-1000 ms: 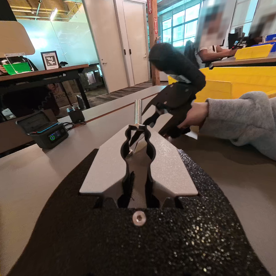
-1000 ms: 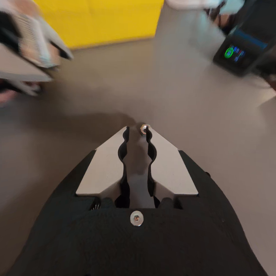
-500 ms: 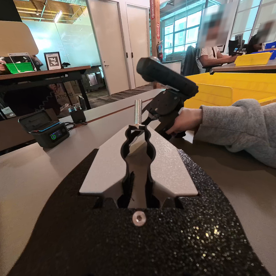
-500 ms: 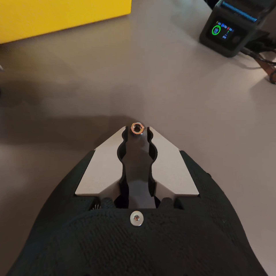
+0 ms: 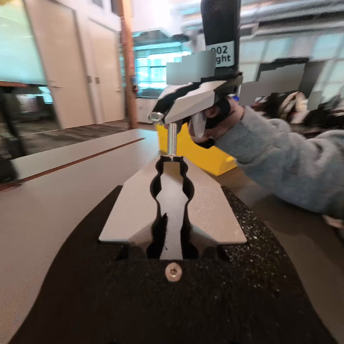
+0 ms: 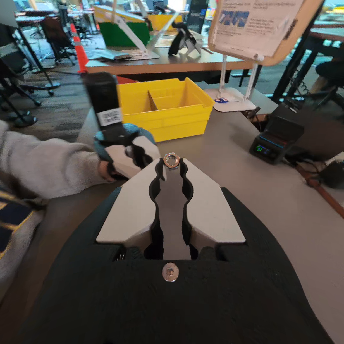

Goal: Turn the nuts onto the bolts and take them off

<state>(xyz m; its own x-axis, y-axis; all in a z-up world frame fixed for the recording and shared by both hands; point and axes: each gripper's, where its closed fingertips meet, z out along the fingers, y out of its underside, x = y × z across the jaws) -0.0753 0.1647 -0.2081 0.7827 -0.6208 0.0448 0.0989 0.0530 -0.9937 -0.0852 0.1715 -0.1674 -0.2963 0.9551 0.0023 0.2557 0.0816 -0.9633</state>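
Left gripper (image 5: 172, 160) squeezing bolt (image 5: 172, 138) head at tips, bolt standing straight up. Right gripper (image 6: 171, 163) pinching nut (image 6: 171, 160), hovering above bolt tip. Line hole up, lower gently, twist slowly.

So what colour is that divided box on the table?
Bright yellow box, clearest in the right wrist view.

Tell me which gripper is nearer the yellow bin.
Left, though only narrowly. The left gripper, gripping the upright bolt, sits just in front of the yellow bin. The right gripper, holding the nut above the bolt's tip, is slightly farther back.
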